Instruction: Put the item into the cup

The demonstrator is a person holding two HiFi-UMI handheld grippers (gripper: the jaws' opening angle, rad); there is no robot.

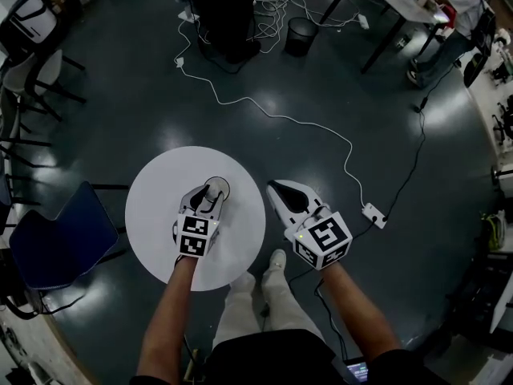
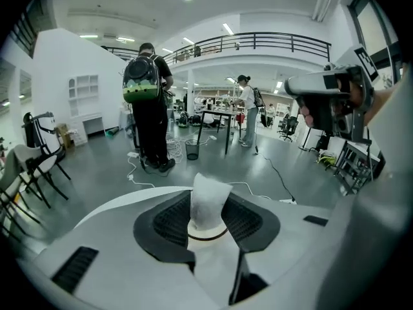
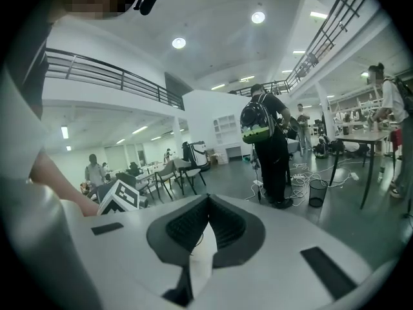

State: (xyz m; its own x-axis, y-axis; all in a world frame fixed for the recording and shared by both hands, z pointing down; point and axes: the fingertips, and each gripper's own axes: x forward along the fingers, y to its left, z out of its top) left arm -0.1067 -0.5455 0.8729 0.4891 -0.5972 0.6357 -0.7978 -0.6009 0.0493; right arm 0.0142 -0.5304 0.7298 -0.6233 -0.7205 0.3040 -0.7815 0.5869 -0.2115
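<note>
Over the round white table (image 1: pixel 152 207), your left gripper (image 1: pixel 213 192) sat low, straddling the cup (image 1: pixel 218 184).

- Left jaws stood wide apart. The white, crumpled-looking item (image 2: pixel 208 199) rose between the pads out of the cup's mouth. The pads lay close beside it but did not appear to press on it.
- Item: standing in the cup, top well above the dark rim. It looked placed rather than held.
- Right gripper (image 1: pixel 276 187): off the table edge, over the floor, jaw tips closed together with nothing between them.

Step in hand, as judged: the release and getaway. The sound way out looked to be straight up, jaws kept wide, no sideways drift. The cup seemed light, and a pad snagging the tall item could have pulled it out or tipped the cup. Your right gripper was near enough to steady the cup if needed.

Views compared:
- Head view gave the layout of table, cup and both grippers, but the left gripper hid the item.
- Left gripper view alone showed the item seated in the cup and how it stood between the pads.
- Right gripper view showed neither cup nor item, only the room and the left gripper's marker cube (image 3: pixel 119 197).
</note>
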